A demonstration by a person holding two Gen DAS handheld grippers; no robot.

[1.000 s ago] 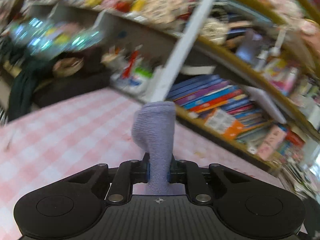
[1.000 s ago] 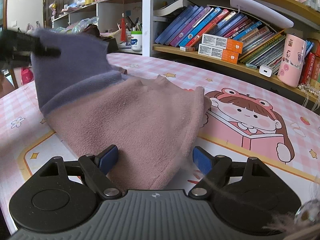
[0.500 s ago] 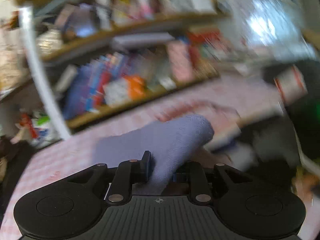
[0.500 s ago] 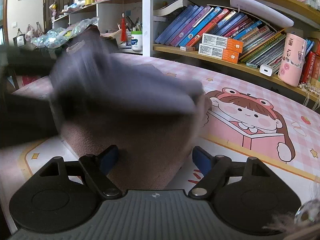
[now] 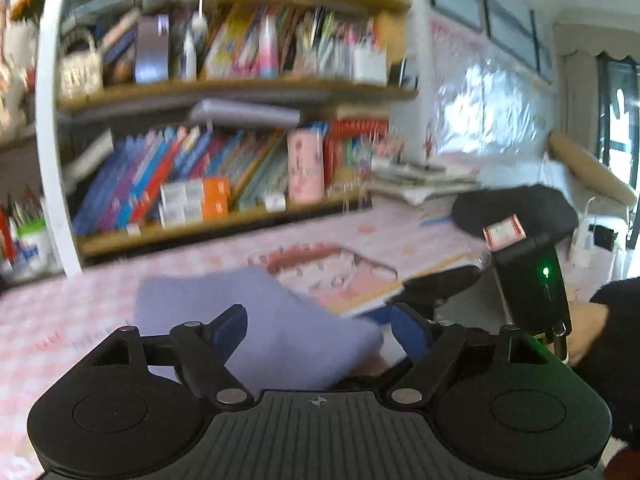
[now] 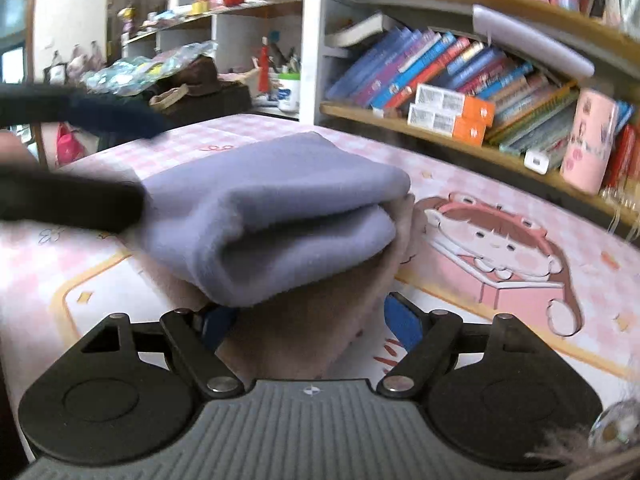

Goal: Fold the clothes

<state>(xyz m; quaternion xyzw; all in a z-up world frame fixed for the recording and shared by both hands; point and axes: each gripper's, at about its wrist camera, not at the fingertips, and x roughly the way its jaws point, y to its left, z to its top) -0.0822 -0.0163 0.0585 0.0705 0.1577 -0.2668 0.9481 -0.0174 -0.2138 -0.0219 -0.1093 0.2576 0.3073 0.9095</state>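
A two-tone garment lies on the pink table mat (image 6: 500, 304). Its purple part (image 6: 280, 208) is folded over on top of the pink part (image 6: 320, 292). In the left wrist view my left gripper (image 5: 320, 320) has its jaws opening wide; the purple cloth (image 5: 280, 320) lies loose between them and the pads do not press it. That gripper shows as a black blur (image 6: 72, 200) at the left of the right wrist view. My right gripper (image 6: 308, 318) stands open at the near edge of the pink part, which lies between its fingers.
A bookshelf (image 6: 460, 72) full of books runs along the table's far side, with a pink tin (image 6: 588, 140) on it. A black bag (image 5: 516, 208) sits at the far right of the table. A hand (image 5: 584, 332) holds the right gripper's handle (image 5: 536, 276).
The left gripper swung the purple end across and down onto the pink part, then opened and let it go. The right gripper has not moved.
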